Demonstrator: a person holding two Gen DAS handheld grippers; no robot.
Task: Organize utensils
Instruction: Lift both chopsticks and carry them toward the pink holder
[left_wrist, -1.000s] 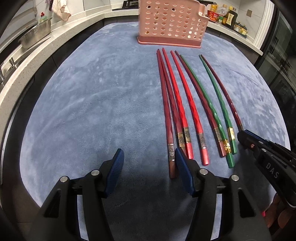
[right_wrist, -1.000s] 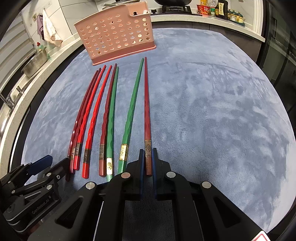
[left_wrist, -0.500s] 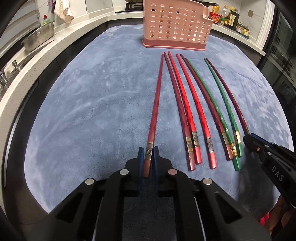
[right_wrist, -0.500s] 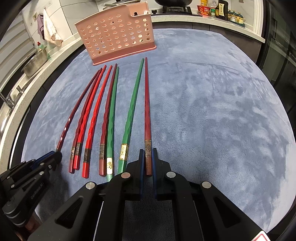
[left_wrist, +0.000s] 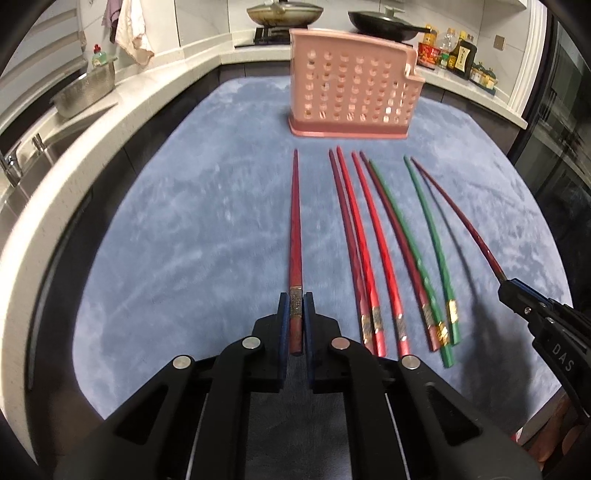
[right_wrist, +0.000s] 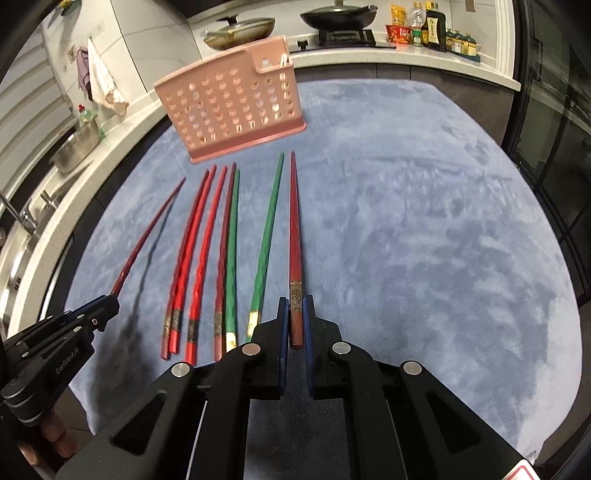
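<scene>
My left gripper (left_wrist: 294, 301) is shut on the thick end of a dark red chopstick (left_wrist: 295, 236) and holds it off the blue mat, tip toward the pink perforated utensil holder (left_wrist: 352, 99). My right gripper (right_wrist: 294, 304) is shut on another dark red chopstick (right_wrist: 294, 229), also raised and pointing at the holder (right_wrist: 231, 114). Several red and green chopsticks (left_wrist: 391, 251) lie side by side on the mat between the two grippers; they also show in the right wrist view (right_wrist: 218, 251).
The blue mat (left_wrist: 184, 229) covers the table. A white counter (left_wrist: 74, 122) wraps around it with a metal bowl (left_wrist: 83, 94), a sink tap (left_wrist: 11, 166), pans (left_wrist: 284, 14) on a stove and bottles (left_wrist: 458, 55) at the back right.
My left gripper closed on the leftmost dark red chopstick and lifted it away from the row. Both grippers have risen with their chopsticks; the holder now appears nearer.
</scene>
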